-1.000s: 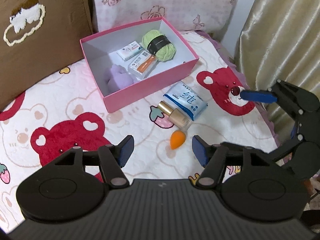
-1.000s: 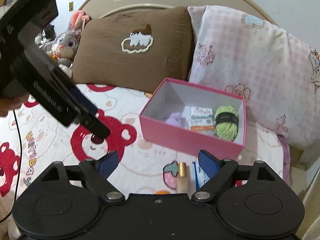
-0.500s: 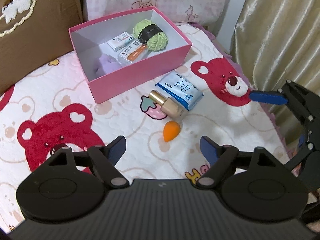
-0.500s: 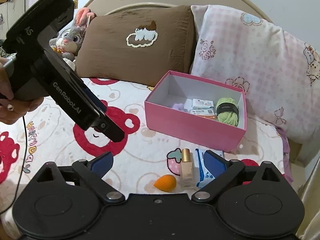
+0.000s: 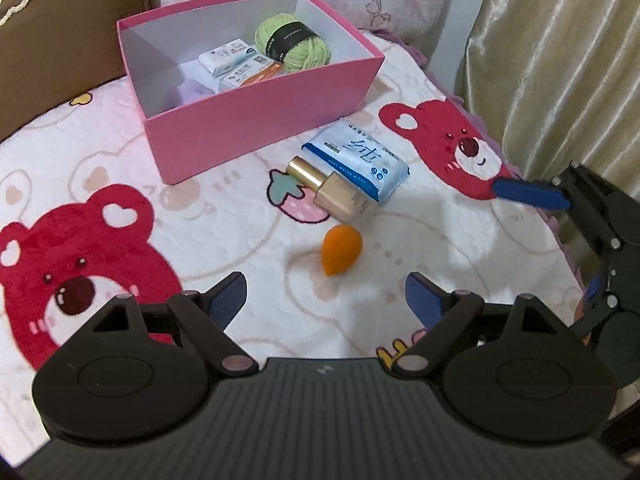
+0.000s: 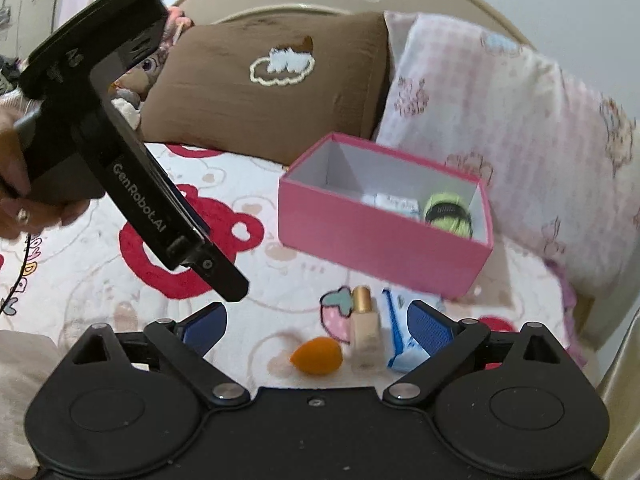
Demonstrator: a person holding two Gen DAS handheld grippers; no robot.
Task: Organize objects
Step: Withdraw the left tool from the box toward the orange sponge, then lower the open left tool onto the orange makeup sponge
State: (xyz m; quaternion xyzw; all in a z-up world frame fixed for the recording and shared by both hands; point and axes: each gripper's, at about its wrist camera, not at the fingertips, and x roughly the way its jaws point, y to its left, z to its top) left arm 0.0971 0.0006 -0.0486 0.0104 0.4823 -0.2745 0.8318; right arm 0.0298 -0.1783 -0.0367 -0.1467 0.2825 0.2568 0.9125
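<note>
The pink box (image 5: 256, 120) sits open on a bedspread (image 5: 208, 236) printed with red bears and strawberries, its far side close to a brown pillow (image 6: 264, 84) and a pink checked pillow (image 6: 492, 120). Inside it lie a ball of green yarn (image 5: 296, 42) with a black paper band, two small white packets (image 5: 240, 62) with blue and orange print too small to read, and something pale purple (image 5: 192, 90) low against the near wall, too hidden to identify. Outside the box, just in front of its near wall, a blue and white tissue pack (image 5: 360, 162) lies flat, printed with a large white Chinese character and lines of small text that cannot be made out. A beige makeup bottle (image 5: 332, 194) with a gold cap lies on its side touching the pack's edge, and an orange teardrop sponge (image 5: 340, 250) rests just beside the bottle's base, apart from it. The left gripper (image 5: 326, 300) hangs above the bedspread with its blue pads spread wide, its jaws having just been opening, nothing between them; the sponge lies just beyond its tips. The right gripper (image 6: 316, 326) is likewise spread wide and empty after opening, with the sponge, bottle and pack beyond its tips. In the right wrist view the left tool's black body reads "GenRobot.AI", and a hand (image 6: 24, 208) grips it
</note>
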